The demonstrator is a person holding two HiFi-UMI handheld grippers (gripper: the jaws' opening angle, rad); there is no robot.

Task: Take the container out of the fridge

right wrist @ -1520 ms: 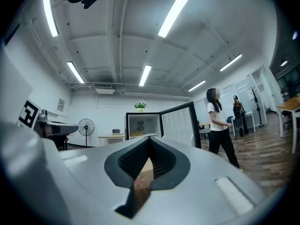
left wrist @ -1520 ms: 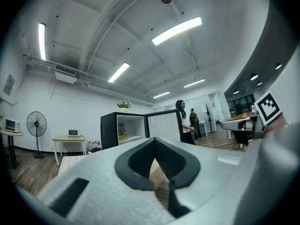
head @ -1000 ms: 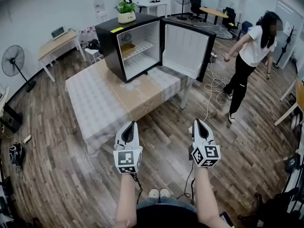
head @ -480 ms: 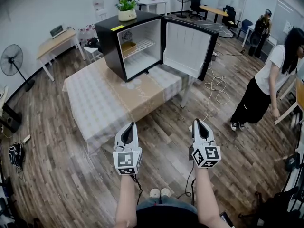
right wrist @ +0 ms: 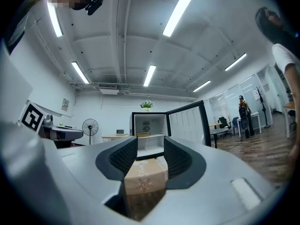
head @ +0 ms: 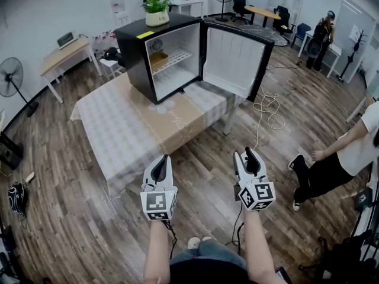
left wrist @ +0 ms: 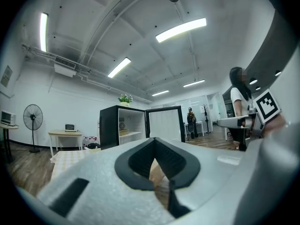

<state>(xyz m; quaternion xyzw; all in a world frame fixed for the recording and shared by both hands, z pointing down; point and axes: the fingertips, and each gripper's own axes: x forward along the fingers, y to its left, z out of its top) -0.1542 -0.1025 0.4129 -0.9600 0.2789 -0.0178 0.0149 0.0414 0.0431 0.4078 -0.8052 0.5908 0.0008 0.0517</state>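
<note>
— Fingers first: how do they stand?
— On the right gripper (head: 245, 157) the fingers (right wrist: 121, 156) are spreading apart, and they hold nothing. On the left gripper (head: 160, 160) the fingers (left wrist: 143, 158) meet at the tips, pinched on nothing.
— And the container?
— The tan container (head: 159, 58) sits on the wire shelf (head: 177, 57) in the upper half of the black mini fridge (head: 139, 64), toward the back left. Both grippers hang over the wood floor (head: 201, 176) at the near side of the table, well apart from the container and pointing its way.
— What lies between?
— The table (head: 112, 129), under a checked cloth with a tan runner (head: 177, 120), stretches from the grippers to the fridge, which stands on its far end. The fridge door (head: 234, 61) is swung open to the right. A potted plant (head: 156, 7) stands on the fridge top. A person (head: 349, 152) leans low at the right, near a white cable (head: 266, 108) looped on the floor.
</note>
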